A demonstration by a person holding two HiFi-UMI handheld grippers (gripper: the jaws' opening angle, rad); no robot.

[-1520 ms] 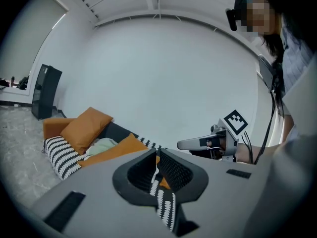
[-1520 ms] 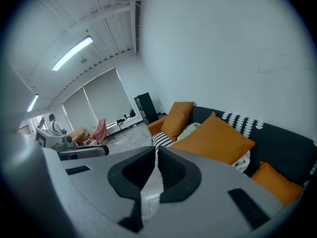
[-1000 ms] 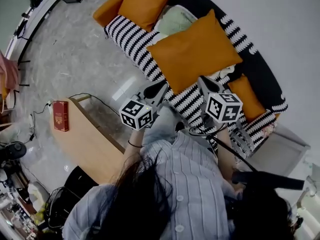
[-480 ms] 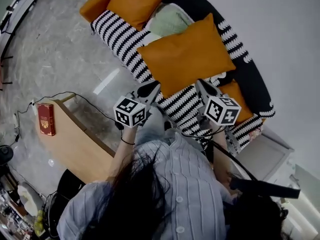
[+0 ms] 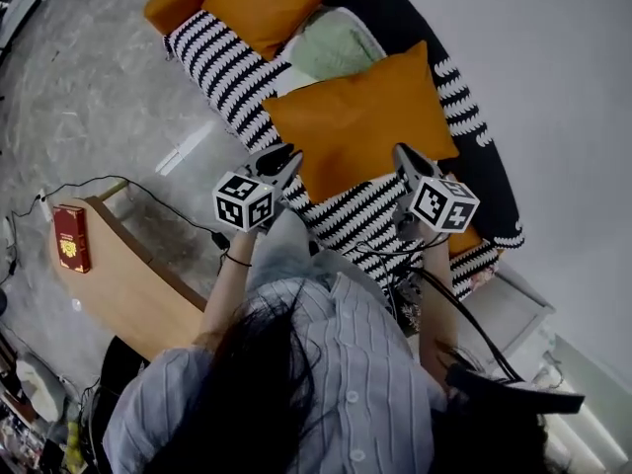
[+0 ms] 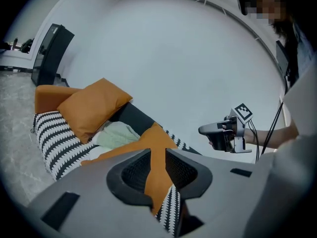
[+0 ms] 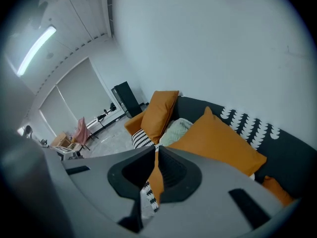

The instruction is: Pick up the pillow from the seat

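Observation:
A large orange pillow (image 5: 355, 117) lies on the black-and-white striped sofa seat (image 5: 351, 220). My left gripper (image 5: 285, 157) hovers at the pillow's near left edge. Its jaws are opening, with a narrow gap and nothing between them; the pillow (image 6: 157, 137) shows beyond that gap. My right gripper (image 5: 404, 153) is at the pillow's near right edge, shut and empty. In the right gripper view the pillow (image 7: 218, 143) lies ahead of the closed jaws (image 7: 155, 155). The left gripper view shows the right gripper (image 6: 204, 130) in the air at the right.
A second orange pillow (image 5: 267, 3) leans at the sofa's far end, a pale green cushion (image 5: 331, 47) beside it. A wooden table (image 5: 138, 284) with a red box (image 5: 69, 237) stands to my left. A cable (image 5: 148, 191) trails on the grey floor.
Both grippers have come forward to the pillow's near edge, one on each side. The pillow lies where it was.

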